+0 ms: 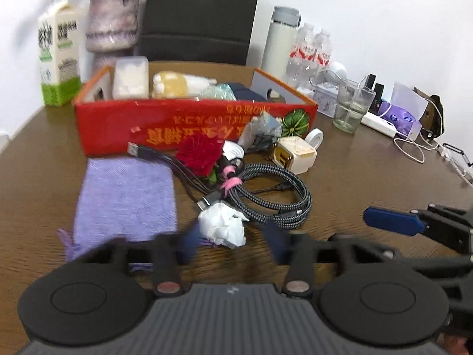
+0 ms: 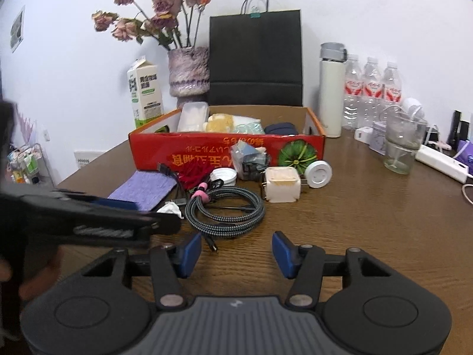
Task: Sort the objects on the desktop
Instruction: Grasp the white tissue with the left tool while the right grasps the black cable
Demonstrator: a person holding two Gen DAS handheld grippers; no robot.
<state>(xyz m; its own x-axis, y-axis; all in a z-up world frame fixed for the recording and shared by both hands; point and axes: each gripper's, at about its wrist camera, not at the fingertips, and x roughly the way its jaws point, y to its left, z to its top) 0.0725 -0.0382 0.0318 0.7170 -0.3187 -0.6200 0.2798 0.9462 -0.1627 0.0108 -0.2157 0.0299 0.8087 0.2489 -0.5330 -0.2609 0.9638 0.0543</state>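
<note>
A red cardboard box holds several items. In front of it lie a purple cloth, a red fabric flower, a coiled braided cable, a cream charger, a white round puck and a crumpled white tissue. My left gripper is open, its blurred fingers on either side of the tissue. My right gripper is open and empty over bare table, short of the cable.
A milk carton, a vase of dried roses, a black bag, a white flask, water bottles and a glass line the back. A power strip and cords lie right.
</note>
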